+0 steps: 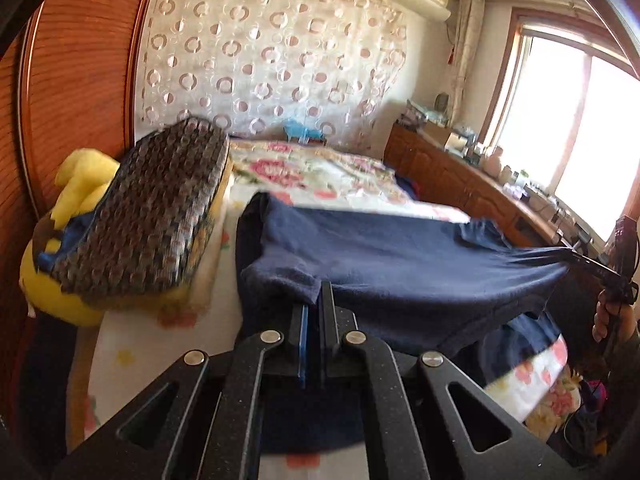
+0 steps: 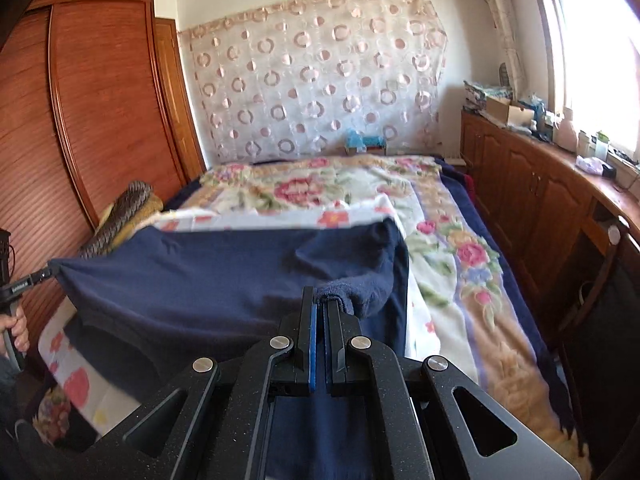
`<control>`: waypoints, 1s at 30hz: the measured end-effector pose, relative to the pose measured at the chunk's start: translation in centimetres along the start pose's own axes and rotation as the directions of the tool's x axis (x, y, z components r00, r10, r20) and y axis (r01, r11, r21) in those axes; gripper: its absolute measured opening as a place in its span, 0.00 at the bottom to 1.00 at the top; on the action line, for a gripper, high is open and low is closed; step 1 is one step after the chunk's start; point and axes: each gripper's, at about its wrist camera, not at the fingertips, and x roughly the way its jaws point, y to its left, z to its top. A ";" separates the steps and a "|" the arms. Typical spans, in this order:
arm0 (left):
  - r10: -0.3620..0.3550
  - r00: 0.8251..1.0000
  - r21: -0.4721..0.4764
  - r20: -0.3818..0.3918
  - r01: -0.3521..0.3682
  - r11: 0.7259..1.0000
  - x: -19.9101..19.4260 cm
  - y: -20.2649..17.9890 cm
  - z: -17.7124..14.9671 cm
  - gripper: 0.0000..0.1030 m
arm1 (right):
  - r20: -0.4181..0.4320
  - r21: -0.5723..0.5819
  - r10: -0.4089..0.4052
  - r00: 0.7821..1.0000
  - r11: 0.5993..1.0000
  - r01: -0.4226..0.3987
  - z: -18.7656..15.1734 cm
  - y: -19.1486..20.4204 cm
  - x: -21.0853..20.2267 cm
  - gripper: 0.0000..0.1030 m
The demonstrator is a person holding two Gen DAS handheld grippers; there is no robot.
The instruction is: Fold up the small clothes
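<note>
Bed (image 2: 448, 264): covered by floral blanket (image 2: 280, 188); woven pillow (image 1: 148, 212), apparently yellow plush toy (image 1: 72, 184), laid at one side.

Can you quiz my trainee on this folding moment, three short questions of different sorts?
1. True or false: both grippers are shut on the navy garment.
2. What does the garment hang over? A) a wooden desk B) the floral bed C) a chair
3. Fill in: beside the left gripper, against the wardrobe, sits a yellow ____.

Key: 1 true: the left gripper and the right gripper each pinch an edge, the cloth stretched between them. 2 B. 3 plush toy.
</note>
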 end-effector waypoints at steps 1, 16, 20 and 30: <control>0.013 1.000 0.005 -0.017 -0.013 1.000 0.2 0.0 -0.6 0.04 | -0.023 -0.001 -0.011 1.000 1.000 0.010 -1.0 -0.2 -0.1 0.02; 0.057 0.991 -0.001 -0.122 -0.058 0.998 1.1 -0.4 -4.8 0.09 | -0.134 0.066 -0.013 0.991 0.998 0.022 -4.4 -0.2 0.8 0.02; 0.066 0.993 0.010 -0.102 -0.066 0.998 -0.3 -0.2 -4.6 0.22 | -0.128 0.027 -0.039 0.991 0.999 0.043 -4.6 0.3 -0.1 0.07; 0.117 0.990 0.030 -0.080 -0.115 0.993 -1.1 0.2 -3.5 0.34 | -0.073 -0.027 -0.081 0.994 0.997 0.079 -4.7 1.6 -0.3 0.31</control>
